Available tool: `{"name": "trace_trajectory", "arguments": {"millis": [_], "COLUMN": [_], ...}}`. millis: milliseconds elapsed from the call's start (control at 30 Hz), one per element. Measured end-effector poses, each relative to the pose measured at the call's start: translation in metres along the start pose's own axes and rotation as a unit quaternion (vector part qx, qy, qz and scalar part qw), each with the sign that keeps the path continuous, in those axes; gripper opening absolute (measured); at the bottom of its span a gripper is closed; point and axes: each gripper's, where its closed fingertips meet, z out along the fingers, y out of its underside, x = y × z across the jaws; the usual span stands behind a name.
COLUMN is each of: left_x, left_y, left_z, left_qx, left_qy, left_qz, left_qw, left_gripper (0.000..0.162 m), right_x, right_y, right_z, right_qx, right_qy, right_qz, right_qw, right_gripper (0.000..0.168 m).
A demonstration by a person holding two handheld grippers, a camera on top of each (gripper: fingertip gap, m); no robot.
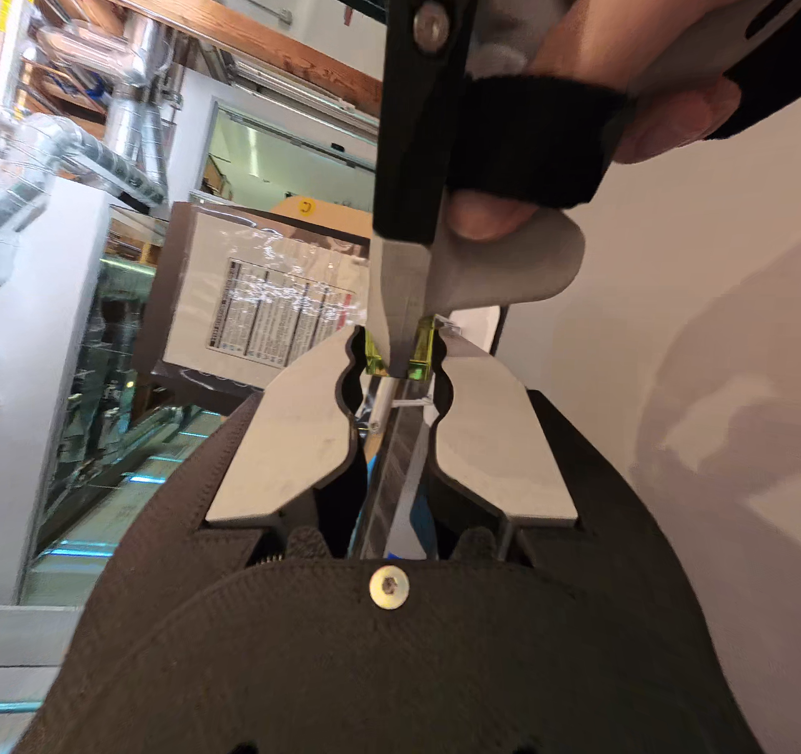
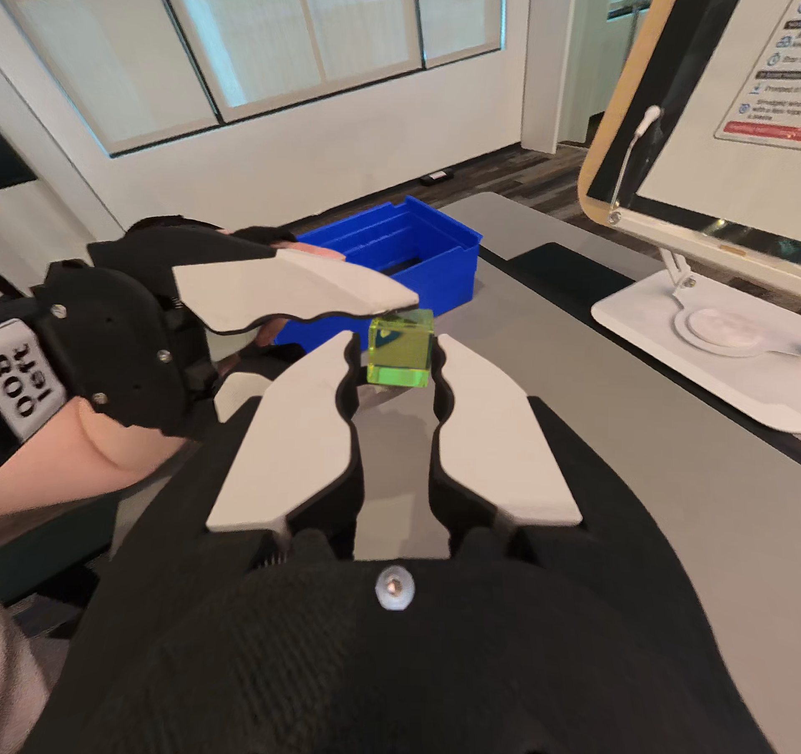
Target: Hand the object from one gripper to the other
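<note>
A clear yellow-green cube hangs in the air above the grey table. My right gripper has its two fingers against the cube's left and right faces. My left gripper comes in from the left, and its upper finger lies on top of the cube; its lower finger is hidden underneath. In the left wrist view my left gripper is closed to the cube's width around the cube. One finger of the right gripper crosses in front of the cube there.
A blue open bin stands on the table just behind the cube. A framed board on a white stand is at the right. A person's hand holds the right gripper from above in the left wrist view. Left and right tips are no more than a few centimetres apart.
</note>
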Motion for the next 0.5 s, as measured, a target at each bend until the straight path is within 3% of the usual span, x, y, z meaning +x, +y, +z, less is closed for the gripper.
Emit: {"name": "trace_trajectory", "arguments": {"millis": [133, 300, 500], "left_x": [0.009, 0.005, 0.001], "left_y": [0.005, 0.016, 0.026], "left_z": [0.007, 0.011, 0.014], "left_qx": [-0.001, -0.019, -0.036], "left_qy": [0.025, 0.040, 0.035], "left_qz": [-0.040, -0.109, -0.124], "left_qw": [0.999, 0.993, 0.991], "left_gripper": [0.030, 0.040, 0.041], "right_x": [0.009, 0.019, 0.031], "right_y": [0.009, 0.007, 0.001], "right_z": [0.003, -0.002, -0.011], "right_qx": [-0.010, 0.014, 0.044], "right_qy": [-0.014, -0.063, -0.073], "right_qz": [0.033, 0.112, 0.144], "right_qw": [0.999, 0.992, 0.986], "right_gripper": [0.028, 0.028, 0.028]}}
